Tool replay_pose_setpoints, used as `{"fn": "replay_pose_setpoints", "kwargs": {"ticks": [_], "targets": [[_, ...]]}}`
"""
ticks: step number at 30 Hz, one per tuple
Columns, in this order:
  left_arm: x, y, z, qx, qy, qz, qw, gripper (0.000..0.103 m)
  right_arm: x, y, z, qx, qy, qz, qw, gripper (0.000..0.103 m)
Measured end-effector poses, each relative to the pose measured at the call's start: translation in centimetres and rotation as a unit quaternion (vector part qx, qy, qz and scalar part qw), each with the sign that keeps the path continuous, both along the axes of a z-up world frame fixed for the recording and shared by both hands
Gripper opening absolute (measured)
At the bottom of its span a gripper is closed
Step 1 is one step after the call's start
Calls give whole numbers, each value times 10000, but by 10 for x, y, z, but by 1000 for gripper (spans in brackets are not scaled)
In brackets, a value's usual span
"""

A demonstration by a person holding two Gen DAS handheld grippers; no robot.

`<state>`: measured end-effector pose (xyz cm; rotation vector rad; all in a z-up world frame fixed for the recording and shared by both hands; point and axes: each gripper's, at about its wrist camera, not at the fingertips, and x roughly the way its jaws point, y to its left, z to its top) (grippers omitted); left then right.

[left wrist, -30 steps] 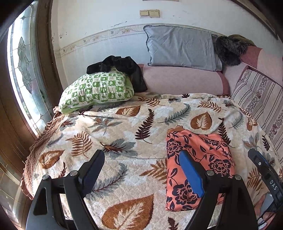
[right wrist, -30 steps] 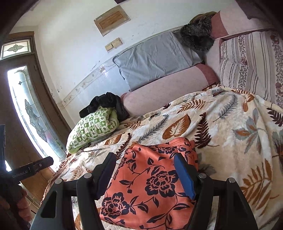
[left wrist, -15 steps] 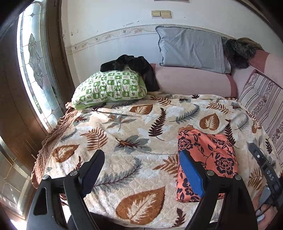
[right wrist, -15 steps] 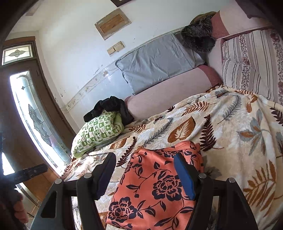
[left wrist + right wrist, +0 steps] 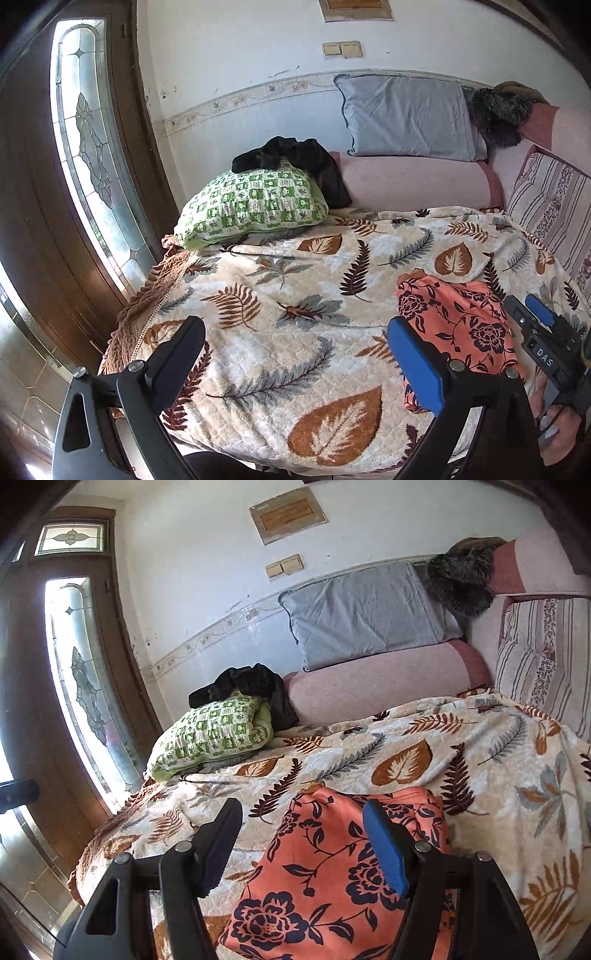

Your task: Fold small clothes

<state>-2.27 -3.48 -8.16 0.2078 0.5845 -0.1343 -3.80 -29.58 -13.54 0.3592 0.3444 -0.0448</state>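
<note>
This is a lived-in room of a home, with a low bed or divan ahead of the grippers spread with a leaf-patterned blanket (image 5: pixel 295 332). Beyond it a green checked pillow (image 5: pixel 255 203), a grey pillow (image 5: pixel 410 118) and a pink bolster (image 5: pixel 417 181) lean along a scuffed white wall carrying light switches (image 5: pixel 341 50). To the left stands a dark wooden door with a leaded glass pane (image 5: pixel 92 147).

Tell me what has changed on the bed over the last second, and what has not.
Both grippers have drawn back from the bed, so more of the leaf-print blanket and the room shows. The left gripper has nothing between its jaws, which are opening wider. The right gripper is open and empty above the folded orange floral garment. The garment, green pillow and black clothing lie as before.
</note>
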Motion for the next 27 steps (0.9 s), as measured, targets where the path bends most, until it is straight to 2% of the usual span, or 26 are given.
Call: {"fn": "replay_pose_setpoints", "kwargs": {"ticks": [4,7,11,19,27], "targets": [[8,-5,-4,13,135,112,9998,99,-9,-21,-11,-40,200,-241,9995,71],[9,-8,-2,-22,43,136,9999,99,-12,-41,-14,316,212,-398,9985,71],[19,-13,-6,-91,38,53,9999,99,-19,-54,-13,509,140,-533,9972,71],[43,-39,-23,-123,266,-35,9996,99,-38,-71,-18,435,200,-748,9961,71],[38,-59,-24,12,185,-185,9997,99,-46,-102,-25,1128,172,-988,9885,71]]}}
